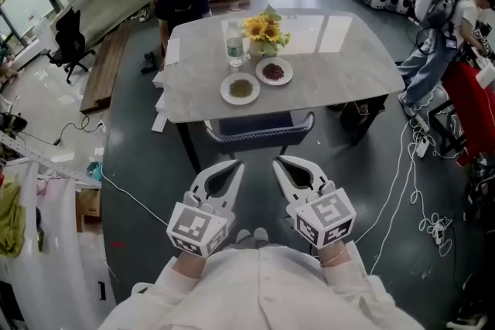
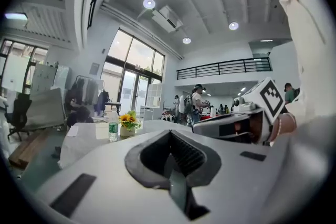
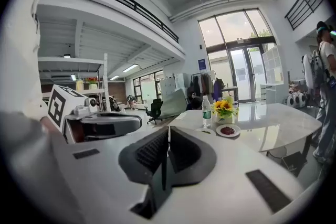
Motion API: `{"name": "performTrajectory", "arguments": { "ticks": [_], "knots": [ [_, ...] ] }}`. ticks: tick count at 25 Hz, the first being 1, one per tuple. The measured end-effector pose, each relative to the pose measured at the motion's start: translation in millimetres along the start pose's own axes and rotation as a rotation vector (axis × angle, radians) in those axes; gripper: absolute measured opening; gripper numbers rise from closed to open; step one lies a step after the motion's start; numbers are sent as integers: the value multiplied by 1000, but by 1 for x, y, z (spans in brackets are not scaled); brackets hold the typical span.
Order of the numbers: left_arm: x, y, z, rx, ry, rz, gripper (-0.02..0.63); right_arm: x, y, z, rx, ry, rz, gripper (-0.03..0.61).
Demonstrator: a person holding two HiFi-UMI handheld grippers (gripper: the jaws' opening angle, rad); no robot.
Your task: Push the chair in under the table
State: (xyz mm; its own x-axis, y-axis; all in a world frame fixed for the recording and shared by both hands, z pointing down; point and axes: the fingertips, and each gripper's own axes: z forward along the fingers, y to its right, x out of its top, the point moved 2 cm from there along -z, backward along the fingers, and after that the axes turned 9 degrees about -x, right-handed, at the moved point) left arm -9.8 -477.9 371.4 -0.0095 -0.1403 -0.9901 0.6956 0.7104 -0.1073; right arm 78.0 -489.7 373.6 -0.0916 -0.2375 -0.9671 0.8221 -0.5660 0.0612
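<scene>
1. The left hand-held gripper [image 1: 233, 166] is held out in front of the body and points toward the far side. Its jaws are pressed together with nothing between them.
2. The right hand-held gripper [image 1: 281, 162] sits just beside it, angled slightly inward. Its jaws are likewise closed and empty.
3. Both wrists come out of pale sleeves [image 1: 255, 282], with the forearms drawn in near the torso.

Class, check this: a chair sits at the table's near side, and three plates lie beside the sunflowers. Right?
No: the head view shows two plates, not three, beside the sunflowers. The chair does sit at the near side of the table.
</scene>
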Motion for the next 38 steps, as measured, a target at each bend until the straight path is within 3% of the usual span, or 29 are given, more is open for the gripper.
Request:
{"name": "performTrajectory", "arguments": {
  "ticks": [4,8,21,38],
  "knots": [
    [-6,15,-4,-20,12,-41,14,0,-7,-7,32,28,6,34],
    [-19,29,-2,-76,-22,-32,14,-4,-8,-13,3,24,-8,31],
    [-33,28,-4,-118,-68,-78,14,-21,-18,-16,-15,-16,-6,31],
    [-41,38,9,-196,-121,-59,14,-26,-15,-17,-32,-26,-25,31]
  ]
}}
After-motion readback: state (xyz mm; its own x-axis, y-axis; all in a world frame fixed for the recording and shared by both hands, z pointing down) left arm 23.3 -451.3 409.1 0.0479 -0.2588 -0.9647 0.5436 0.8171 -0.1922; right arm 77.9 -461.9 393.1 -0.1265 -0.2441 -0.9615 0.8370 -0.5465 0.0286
